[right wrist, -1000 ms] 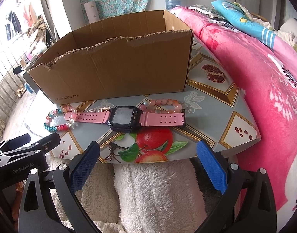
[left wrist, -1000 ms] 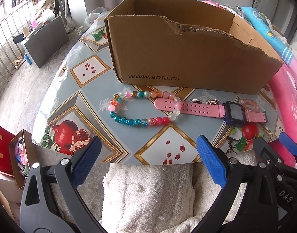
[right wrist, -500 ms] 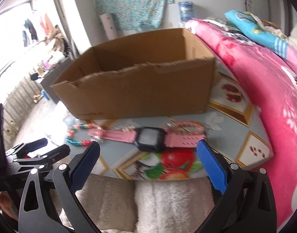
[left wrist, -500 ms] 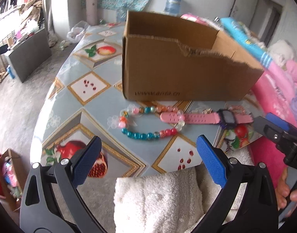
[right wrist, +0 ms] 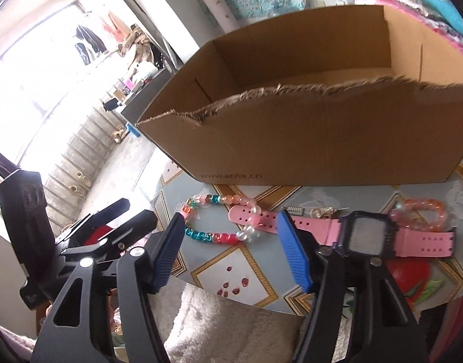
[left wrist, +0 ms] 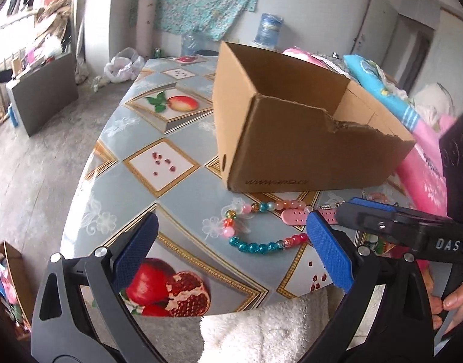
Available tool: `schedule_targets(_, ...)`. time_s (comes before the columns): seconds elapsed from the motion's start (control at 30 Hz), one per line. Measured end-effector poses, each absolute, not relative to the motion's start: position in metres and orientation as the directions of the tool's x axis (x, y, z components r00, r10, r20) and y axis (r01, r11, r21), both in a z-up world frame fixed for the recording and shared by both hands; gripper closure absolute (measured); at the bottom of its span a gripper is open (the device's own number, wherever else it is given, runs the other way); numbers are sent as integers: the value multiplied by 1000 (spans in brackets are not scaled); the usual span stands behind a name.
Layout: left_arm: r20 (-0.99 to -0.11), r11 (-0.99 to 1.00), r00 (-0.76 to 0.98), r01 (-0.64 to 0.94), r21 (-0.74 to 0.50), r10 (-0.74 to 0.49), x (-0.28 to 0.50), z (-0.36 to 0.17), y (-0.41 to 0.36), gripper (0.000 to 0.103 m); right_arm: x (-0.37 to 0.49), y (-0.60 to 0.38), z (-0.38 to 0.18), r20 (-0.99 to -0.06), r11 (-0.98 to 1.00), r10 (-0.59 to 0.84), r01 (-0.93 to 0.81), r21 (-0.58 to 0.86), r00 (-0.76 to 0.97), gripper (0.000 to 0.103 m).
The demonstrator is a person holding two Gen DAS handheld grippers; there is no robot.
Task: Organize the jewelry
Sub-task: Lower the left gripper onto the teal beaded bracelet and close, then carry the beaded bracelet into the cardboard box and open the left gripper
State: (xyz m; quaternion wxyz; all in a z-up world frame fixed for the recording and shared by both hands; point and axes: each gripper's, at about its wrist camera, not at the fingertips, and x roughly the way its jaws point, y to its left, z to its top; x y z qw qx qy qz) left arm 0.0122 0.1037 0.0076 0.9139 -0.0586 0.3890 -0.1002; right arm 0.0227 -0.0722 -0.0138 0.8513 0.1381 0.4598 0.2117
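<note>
Counting two bracelets [right wrist: 219, 217], one watch [right wrist: 364, 237]

Black left gripper [left wrist: 231, 242] with blue ribbed pads, silver screws, right gripper [right wrist: 231, 245] alike, "DAS" lettering

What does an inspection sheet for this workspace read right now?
Surface: table under a fruit-print cloth.
Job's things: bead necklace, pink watch and orange bracelet lie before the open box, whose visible interior looks bare.
Clutter: small metal bits by the strap.
Tongs: left tongs open, empty; right tongs closing, nothing gripped.
Cables: nothing seen.
Surroundings: pink bedding, white towel, water jug.
</note>
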Motion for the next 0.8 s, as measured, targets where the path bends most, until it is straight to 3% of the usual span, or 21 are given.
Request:
schedule_targets(0.13, -740, 976, 637, 147, -159, -217, 28, -5, 97, 48, 28, -62, -22, -750, 885, 465, -230, 405, 471, 56)
schedule_targets(0.33, -800, 980, 572, 168, -103, -182, 45, -26, 91, 75, 40, -45, -29, -784, 911, 410, -241, 334, 466, 73)
schedule_targets(0.5, -800, 983, 580, 169, -67, -154, 46, -28, 90, 87, 49, -30, -41, -817, 934, 345, -254, 251, 462, 82)
schedule_targets(0.57, -798, 983, 585, 179, -47, -145, 45, -28, 88, 94, 50, -27, -42, -819, 935, 341, -260, 242, 462, 90)
schedule_targets(0.8, -785, 971, 579, 210, -118, -220, 35, -14, 91, 95, 50, -30, -29, -796, 919, 383, -277, 279, 468, 93)
